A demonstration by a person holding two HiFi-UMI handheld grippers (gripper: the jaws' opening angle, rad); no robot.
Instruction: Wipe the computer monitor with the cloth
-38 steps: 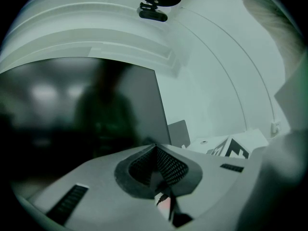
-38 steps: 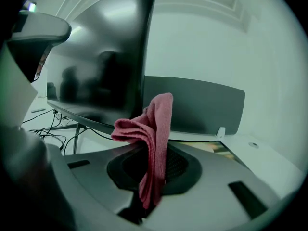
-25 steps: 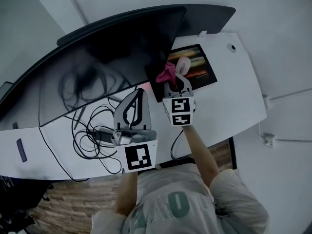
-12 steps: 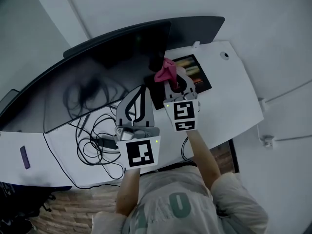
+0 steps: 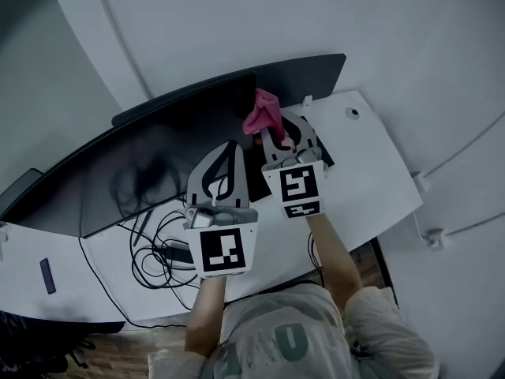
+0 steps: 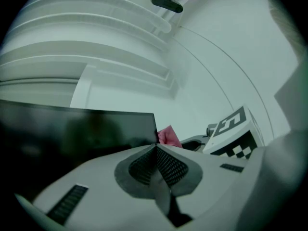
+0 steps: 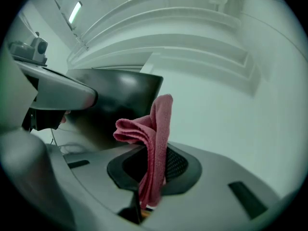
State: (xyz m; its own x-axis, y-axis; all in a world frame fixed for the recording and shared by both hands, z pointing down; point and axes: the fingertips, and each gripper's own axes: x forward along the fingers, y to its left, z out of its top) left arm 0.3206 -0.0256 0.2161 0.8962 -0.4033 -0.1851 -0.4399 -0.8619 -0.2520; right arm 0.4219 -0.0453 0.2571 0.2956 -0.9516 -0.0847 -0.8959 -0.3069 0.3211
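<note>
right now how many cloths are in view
1. The pink cloth is clamped in the right tool, up by the monitor's right end. The left tool is shut on nothing. Another could be hidden behind the tools or monitor.

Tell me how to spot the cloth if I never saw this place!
Look for the big dark monitor standing across the white desk. Near its right end, the right gripper holds up the cloth, pinched between its jaws. It is the only pink, crumpled thing; its neighbours are black, white or grey.
</note>
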